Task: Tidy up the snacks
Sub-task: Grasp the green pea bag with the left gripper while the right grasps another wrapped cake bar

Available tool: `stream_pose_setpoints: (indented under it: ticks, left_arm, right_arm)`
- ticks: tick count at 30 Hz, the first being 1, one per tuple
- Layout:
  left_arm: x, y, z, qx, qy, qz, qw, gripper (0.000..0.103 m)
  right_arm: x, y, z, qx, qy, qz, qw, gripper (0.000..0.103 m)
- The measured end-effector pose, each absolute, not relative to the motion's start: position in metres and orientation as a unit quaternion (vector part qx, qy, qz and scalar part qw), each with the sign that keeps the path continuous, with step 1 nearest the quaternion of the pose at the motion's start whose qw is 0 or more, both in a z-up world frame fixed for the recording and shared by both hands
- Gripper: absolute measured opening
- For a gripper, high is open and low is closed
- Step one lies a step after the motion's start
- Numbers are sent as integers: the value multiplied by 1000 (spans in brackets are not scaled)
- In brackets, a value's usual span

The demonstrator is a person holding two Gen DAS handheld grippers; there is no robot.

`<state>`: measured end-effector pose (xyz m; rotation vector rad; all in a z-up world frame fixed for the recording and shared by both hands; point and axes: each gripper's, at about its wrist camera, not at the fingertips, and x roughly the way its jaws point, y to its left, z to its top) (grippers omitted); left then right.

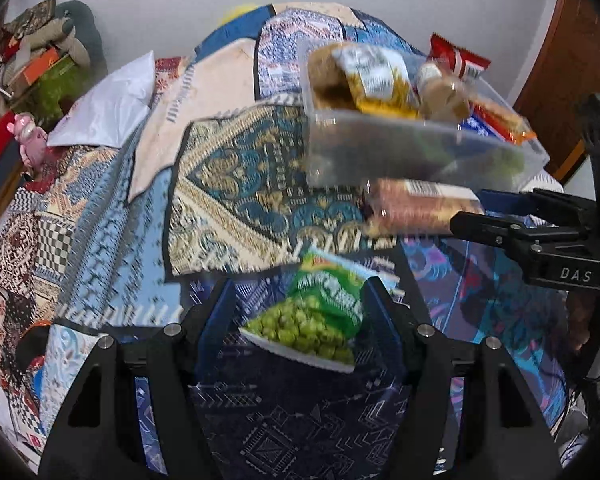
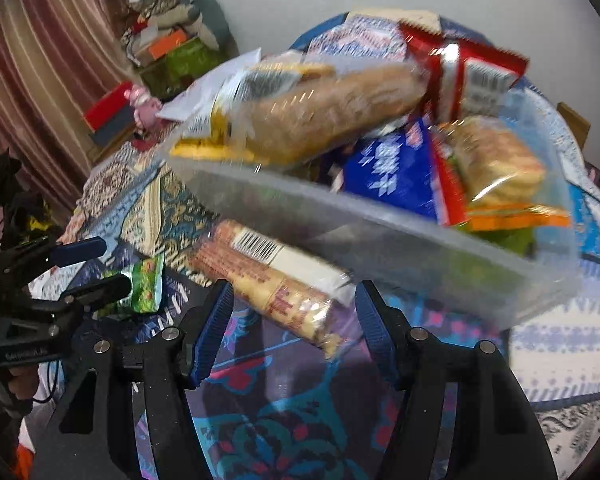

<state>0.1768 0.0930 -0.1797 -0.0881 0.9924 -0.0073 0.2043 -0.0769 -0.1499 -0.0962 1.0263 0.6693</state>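
A green pea snack bag [image 1: 320, 316] lies on the patterned bedspread between the open fingers of my left gripper [image 1: 300, 316]; it also shows in the right wrist view [image 2: 144, 288]. A biscuit roll [image 2: 276, 280] lies on the cloth between the open fingers of my right gripper [image 2: 292, 320], beside a clear plastic box [image 2: 380, 240]; the roll shows in the left view too [image 1: 420, 208]. The box [image 1: 420, 144] holds several snack packs: a biscuit roll [image 2: 320, 112], a red pack [image 2: 460, 68], a blue pack [image 2: 388, 168] and crackers [image 2: 496, 160]. I cannot tell whether either gripper touches its snack.
The bed carries layered patterned cloths [image 1: 240, 184] and a white pillow [image 1: 108, 104]. A pile of boxes and clothes [image 1: 44, 52] and a pink toy [image 1: 28, 136] sit at the left. A wooden door [image 1: 568, 72] stands at the right, a striped curtain [image 2: 40, 60] at the left.
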Motion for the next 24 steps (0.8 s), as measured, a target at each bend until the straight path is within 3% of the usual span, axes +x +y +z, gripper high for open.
stream_pose_setpoints:
  ticks: [7,18,24]
  left_arm:
    - [166,90,-184,-59,468,-12,882,65]
    - [150,69,-188,-38,472,-45,879,65]
    - [157,77,-186,-57,460,-28,885,65]
  right_arm:
    - [171,-71,-147,-69,485,365,791,52]
    - [161,-64,-127,-94,448,370,808,52]
    - [184,-42,-148,-111,470,370,794,52]
